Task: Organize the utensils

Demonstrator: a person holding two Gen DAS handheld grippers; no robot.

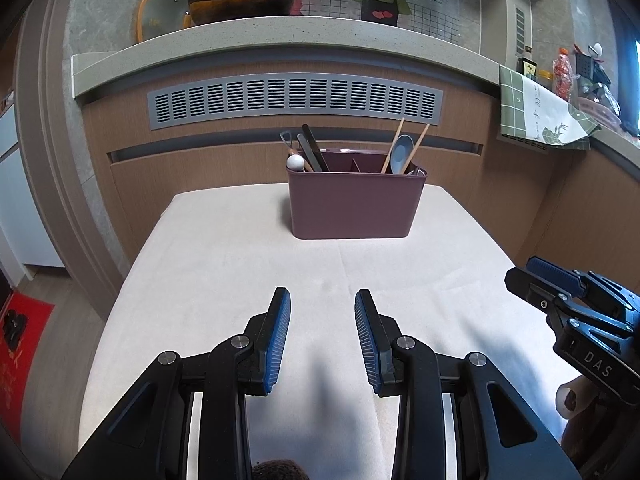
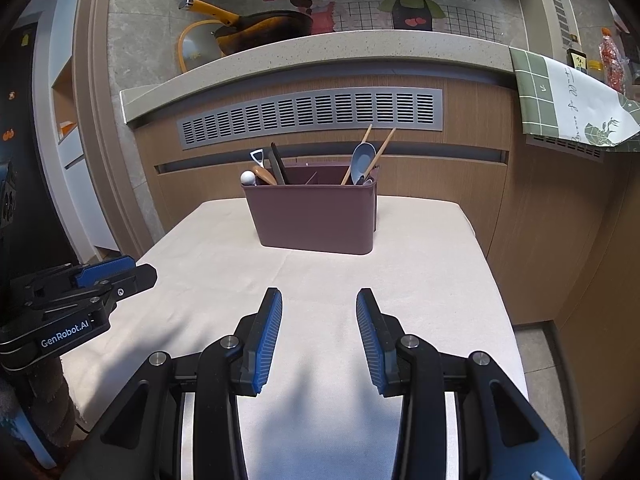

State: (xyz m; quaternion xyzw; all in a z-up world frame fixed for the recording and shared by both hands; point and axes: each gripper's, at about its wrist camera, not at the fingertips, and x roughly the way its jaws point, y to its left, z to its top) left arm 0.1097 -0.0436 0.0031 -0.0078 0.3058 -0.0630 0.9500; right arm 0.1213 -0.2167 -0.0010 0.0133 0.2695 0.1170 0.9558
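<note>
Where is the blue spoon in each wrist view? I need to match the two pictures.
Left wrist view: the blue spoon stands above centre, right of the middle, in the right end of the purple caddy, between two wooden chopsticks.
Right wrist view: the spoon stands above centre, just right of the middle, in the caddy's right end.
Shared landmark: the grey vent grille on the cabinet behind.

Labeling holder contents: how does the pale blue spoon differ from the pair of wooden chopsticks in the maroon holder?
The pale blue spoon has a broad, rounded bowl pointing up; the wooden chopsticks are thin, straight sticks. The chopsticks rise higher above the maroon plastic holder than the spoon. Both lean right in the holder's right-hand compartment.
</note>
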